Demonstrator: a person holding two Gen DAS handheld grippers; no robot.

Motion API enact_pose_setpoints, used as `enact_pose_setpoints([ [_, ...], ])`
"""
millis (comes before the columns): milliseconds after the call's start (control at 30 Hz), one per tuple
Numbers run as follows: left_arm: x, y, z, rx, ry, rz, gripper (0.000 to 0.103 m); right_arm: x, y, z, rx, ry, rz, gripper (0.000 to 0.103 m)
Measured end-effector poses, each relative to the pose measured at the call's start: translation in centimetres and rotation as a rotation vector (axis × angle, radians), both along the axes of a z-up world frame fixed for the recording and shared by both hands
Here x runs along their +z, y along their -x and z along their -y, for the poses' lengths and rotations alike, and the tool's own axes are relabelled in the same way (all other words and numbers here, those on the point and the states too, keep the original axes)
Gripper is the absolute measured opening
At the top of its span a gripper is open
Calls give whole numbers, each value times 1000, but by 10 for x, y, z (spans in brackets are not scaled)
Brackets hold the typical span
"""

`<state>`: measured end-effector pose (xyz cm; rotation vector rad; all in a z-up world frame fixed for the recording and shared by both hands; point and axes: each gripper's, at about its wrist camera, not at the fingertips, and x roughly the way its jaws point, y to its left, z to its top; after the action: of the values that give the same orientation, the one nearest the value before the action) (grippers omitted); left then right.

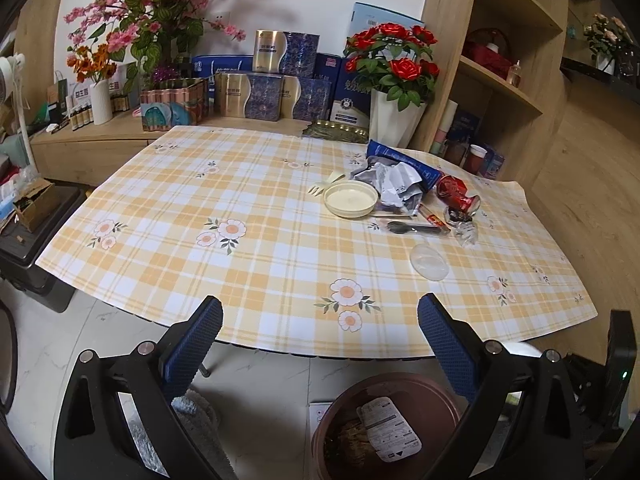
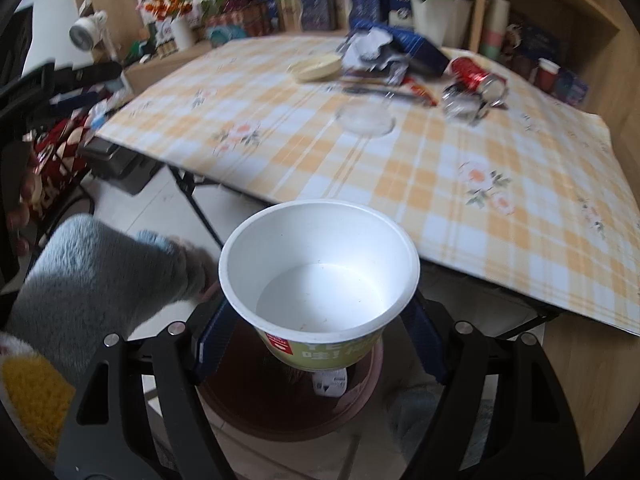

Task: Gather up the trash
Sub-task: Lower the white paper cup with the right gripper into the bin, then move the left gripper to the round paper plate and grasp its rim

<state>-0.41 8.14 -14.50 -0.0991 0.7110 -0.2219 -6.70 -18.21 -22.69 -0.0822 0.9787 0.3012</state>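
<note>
While your right gripper (image 2: 320,336) hangs off the near edge of the table (image 2: 520,240), its blue pads pinch an empty white instant-noodle cup (image 2: 318,276) from both sides; the cup sits upright, mouth toward the camera, with a green and red printed wall below the rim. Directly beneath it stands a brown round trash bin (image 2: 280,412) on the floor, with a white printed label or lid lying inside. Your left gripper (image 1: 320,344) is held in front of the table edge with its jaws spread wide and nothing between them; the same trash bin (image 1: 400,392) shows below it, holding a printed paper lid (image 1: 390,428) and what looks like food scraps, though that part is dim.

Remaining trash lies clustered at the far right of the checked tablecloth (image 1: 240,200): a cream round lid (image 1: 351,199), crumpled grey-white wrapper (image 1: 394,182) touching it, a dark blue box (image 1: 404,162) behind the wrapper, a red crushed can (image 1: 456,192) on its side, a black plastic spoon (image 1: 416,228), a small red sachet (image 1: 434,218), crumpled clear film (image 1: 466,232), and a clear plastic lid (image 1: 429,261) nearest you, apart from the rest.

A grey fleece sleeve (image 2: 104,276) appears at the left of the right-wrist view.
</note>
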Motion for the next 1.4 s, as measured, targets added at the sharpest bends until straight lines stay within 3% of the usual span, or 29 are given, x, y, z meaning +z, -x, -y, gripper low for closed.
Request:
enact_pose_setpoints([
  [333, -10, -5, -6, 18, 4, -29, 96, -27, 0, -16, 69, 16, -112, 78],
  [400, -12, -6, -7, 21, 5, -32, 96, -28, 0, -17, 68, 15, -118, 82],
  [433, -12, -7, -8, 23, 5, -32, 96, -27, -1, -17, 64, 16, -114, 90],
  [600, -12, -8, -9, 32, -2, -21, 96, -14, -8, -7, 15, 26, -70, 97],
  [800, -11, -13, -10, 39, -4, -7, 96, 16, -19, 14, -34, 6, 14, 97],
  [1033, -7, -25, -8, 33, -20, 9, 96, 49, -42, 46, -102, 55, 107, 97],
  [1400, -7, -53, -4, 24, -45, 10, 96, 60, -77, 100, -244, 64, 151, 97],
])
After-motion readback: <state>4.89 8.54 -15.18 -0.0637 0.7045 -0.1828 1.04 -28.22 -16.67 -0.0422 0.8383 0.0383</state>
